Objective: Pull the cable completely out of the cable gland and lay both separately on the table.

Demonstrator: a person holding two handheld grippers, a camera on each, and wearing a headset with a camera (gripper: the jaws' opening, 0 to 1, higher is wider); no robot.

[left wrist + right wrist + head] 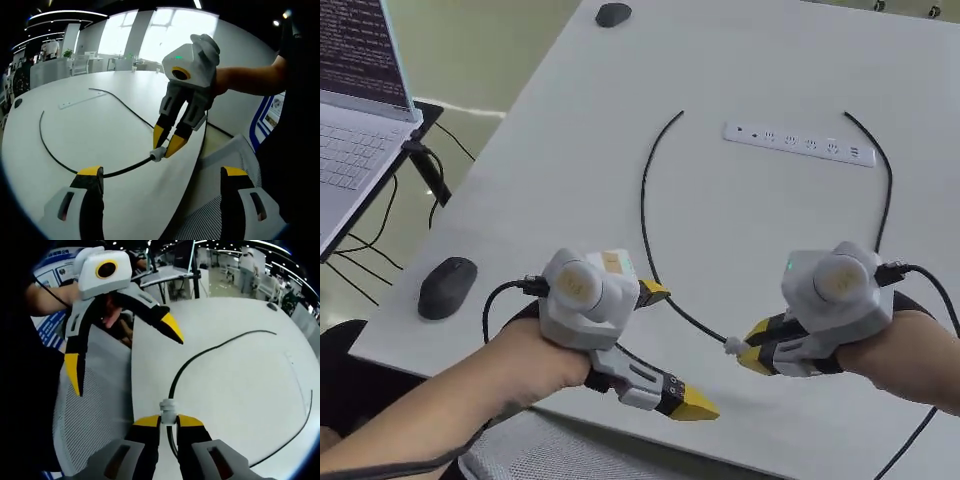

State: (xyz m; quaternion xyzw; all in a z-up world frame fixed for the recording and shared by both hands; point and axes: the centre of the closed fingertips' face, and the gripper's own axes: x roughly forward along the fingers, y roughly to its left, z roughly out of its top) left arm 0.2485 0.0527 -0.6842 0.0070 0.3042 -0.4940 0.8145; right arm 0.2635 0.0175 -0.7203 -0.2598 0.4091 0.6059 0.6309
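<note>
A thin black cable (645, 210) curves across the white table (550, 170) and ends in a small white cable gland (734, 346) near the front edge. My right gripper (756, 350) is shut on the gland (169, 409), with the cable (200, 357) running out ahead and also back between its fingers. My left gripper (675, 348) stands open just left of the gland, its yellow tips spread wide. In the left gripper view, the gland (158, 153) lies ahead of the gap between the jaws, pinched by the right gripper (169, 144).
A white power strip (798, 143) lies at the back. A dark mouse (447, 287) sits at the left edge, another mouse (613, 14) at the far end. An open laptop (355, 120) stands on a side stand. A mesh chair seat (100, 410) is below the front edge.
</note>
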